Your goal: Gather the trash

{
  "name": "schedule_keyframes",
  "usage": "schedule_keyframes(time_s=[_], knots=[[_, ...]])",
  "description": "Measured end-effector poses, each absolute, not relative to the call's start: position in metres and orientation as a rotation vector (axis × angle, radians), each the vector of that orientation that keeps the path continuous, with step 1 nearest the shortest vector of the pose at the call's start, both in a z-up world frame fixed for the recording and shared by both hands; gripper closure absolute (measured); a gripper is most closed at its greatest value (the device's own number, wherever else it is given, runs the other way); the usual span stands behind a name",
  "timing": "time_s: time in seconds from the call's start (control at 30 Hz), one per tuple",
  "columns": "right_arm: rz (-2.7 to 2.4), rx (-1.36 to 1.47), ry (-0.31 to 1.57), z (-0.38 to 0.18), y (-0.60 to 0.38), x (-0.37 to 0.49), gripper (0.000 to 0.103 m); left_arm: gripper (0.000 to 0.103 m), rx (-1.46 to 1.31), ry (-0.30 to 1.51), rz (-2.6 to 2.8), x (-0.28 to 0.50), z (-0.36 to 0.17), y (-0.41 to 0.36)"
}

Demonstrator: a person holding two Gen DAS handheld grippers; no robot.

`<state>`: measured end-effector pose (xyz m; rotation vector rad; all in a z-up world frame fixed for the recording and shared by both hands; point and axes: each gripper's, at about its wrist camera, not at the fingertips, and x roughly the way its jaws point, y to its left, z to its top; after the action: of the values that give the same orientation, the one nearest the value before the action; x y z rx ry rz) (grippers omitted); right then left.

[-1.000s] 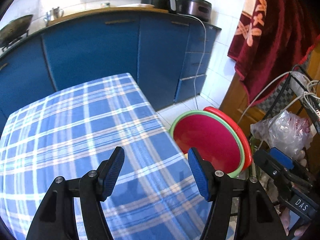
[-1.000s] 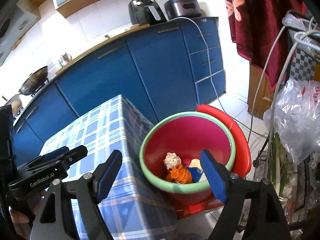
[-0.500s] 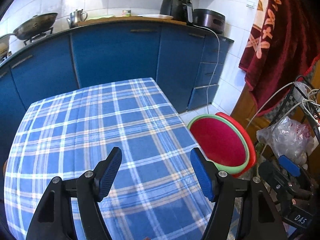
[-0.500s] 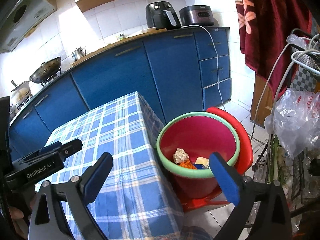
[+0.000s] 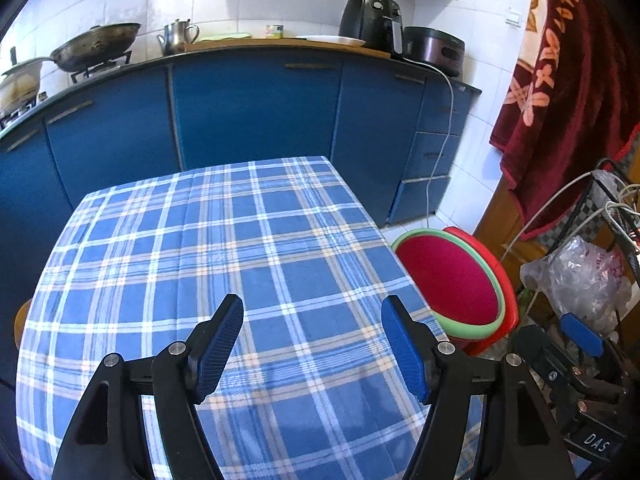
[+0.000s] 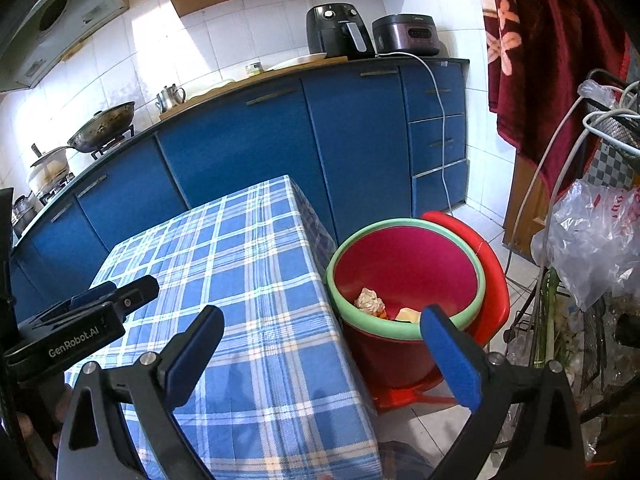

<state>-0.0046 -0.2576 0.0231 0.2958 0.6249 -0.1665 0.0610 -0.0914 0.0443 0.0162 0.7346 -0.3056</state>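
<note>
While both grippers hang over the table (image 5: 248, 248), neither one holds anything. The left gripper (image 5: 312, 344) has its two blue pads wide apart, and only the blue checked cloth shows between them. The right gripper (image 6: 320, 356) is wide open too, with one pad over the cloth and the other pad in front of the bin's green rim. The bin (image 6: 404, 272) is red inside and stands on the floor, just beside the table's right edge. Down in the bin lies the trash (image 6: 370, 300): a crumpled pale lump, something orange under it, and a yellow piece (image 6: 408, 314) next to it. From the left view the bin (image 5: 452, 280) looks like a red circle with a green ring, and the trash cannot be seen there. A red lid or back part (image 6: 492, 264) sticks up right behind the bin. Blue cupboards (image 5: 256, 120) run along the wall behind the table. On the counter sit a wok (image 5: 96, 46), a kettle (image 5: 176, 38), and a black fryer (image 5: 370, 18). A dark red towel (image 5: 560, 100) hangs on the right, and a clear bag (image 6: 592, 240) hangs near a wire rack.
</note>
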Motion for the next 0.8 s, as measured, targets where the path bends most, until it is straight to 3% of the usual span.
schedule_keyframes(time_s=[0.8], knots=[[-0.166, 0.293, 0.625, 0.0242, -0.2543, -0.0055, 0.002, 0.03, 0.012, 0.728, -0.311, 0.0582, 0.0464, -0.0901]])
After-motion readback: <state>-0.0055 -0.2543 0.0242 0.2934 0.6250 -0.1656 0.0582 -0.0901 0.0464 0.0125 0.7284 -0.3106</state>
